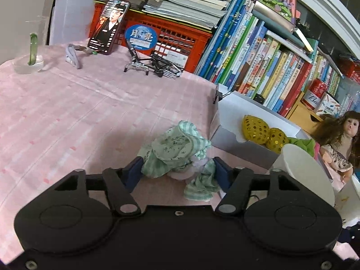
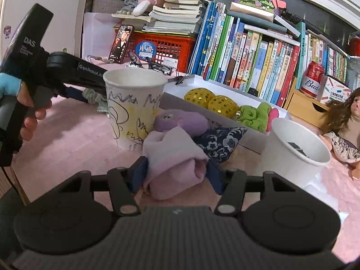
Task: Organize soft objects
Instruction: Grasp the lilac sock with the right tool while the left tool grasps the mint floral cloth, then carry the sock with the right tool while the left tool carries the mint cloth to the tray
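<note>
Gripping firmly matters: the left gripper (image 1: 177, 171) seems clamped on the green cloth (image 1: 177, 150), the right gripper (image 2: 175, 173) on the pink sock (image 2: 173, 157); carry both ahead into the white box (image 2: 225, 85).

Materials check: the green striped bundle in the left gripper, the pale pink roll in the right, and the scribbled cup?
Green striped bundle: thin woven cloth, matte, going by its crumpled folds; left gripper is clamped on it.
Pale pink roll: soft knit or fleece, matte; it bulges between the right gripper pads.
Scribbled cup: likely paper, with a rolled rim and pen marks.
</note>
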### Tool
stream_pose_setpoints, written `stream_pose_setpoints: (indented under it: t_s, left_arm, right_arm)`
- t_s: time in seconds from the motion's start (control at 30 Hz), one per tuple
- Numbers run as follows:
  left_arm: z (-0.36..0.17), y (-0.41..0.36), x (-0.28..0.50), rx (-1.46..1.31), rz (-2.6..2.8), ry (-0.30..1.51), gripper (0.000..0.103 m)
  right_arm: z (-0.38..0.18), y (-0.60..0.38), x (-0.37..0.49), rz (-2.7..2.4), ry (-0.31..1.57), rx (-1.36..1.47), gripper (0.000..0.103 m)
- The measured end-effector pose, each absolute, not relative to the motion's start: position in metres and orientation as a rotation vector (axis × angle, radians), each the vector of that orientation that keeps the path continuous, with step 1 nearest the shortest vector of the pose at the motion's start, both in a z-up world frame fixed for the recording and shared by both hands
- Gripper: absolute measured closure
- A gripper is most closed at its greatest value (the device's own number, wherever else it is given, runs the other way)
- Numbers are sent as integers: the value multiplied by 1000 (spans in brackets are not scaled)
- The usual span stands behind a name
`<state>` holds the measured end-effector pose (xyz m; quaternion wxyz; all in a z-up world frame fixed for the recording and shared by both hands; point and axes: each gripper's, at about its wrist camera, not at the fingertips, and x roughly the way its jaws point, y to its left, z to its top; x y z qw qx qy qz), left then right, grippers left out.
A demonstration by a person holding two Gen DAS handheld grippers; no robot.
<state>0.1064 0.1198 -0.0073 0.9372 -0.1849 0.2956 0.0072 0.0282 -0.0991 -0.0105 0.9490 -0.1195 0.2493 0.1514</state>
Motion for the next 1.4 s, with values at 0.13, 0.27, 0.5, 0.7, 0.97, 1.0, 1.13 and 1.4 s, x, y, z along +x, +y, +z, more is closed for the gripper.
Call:
stream_pose_setpoints:
  t_s: [0.13, 0.27, 0.5, 0.7, 0.97, 1.0, 1.13, 1.4]
  left_arm:
    - [-8, 117, 108, -375, -4, 602, 50]
    - [-7, 115, 110, -379, -11, 604, 58]
    - [1, 110, 108, -330, -27, 604, 70]
    - [10, 110, 101, -290, -23, 567, 70]
    - [31, 116, 95, -275, -14, 529, 70]
    - [34, 117, 95, -271, -15, 525, 70]
    - [50, 118, 95, -257, -24, 508, 70]
    - [95, 109, 107, -229, -90, 510, 70]
  right_arm:
    - [-15, -100, 32, 309, 526, -230, 41]
    - [-15, -100, 31, 311, 522, -218, 53]
    - [-8, -102, 28, 327, 517, -190, 71]
    - [2, -104, 21, 318, 500, -197, 74]
    - [25, -111, 15, 302, 447, -185, 74]
    - [27, -112, 14, 300, 441, -186, 74]
    - [40, -115, 14, 291, 414, -186, 74]
    - [74, -128, 24, 278, 379, -148, 74]
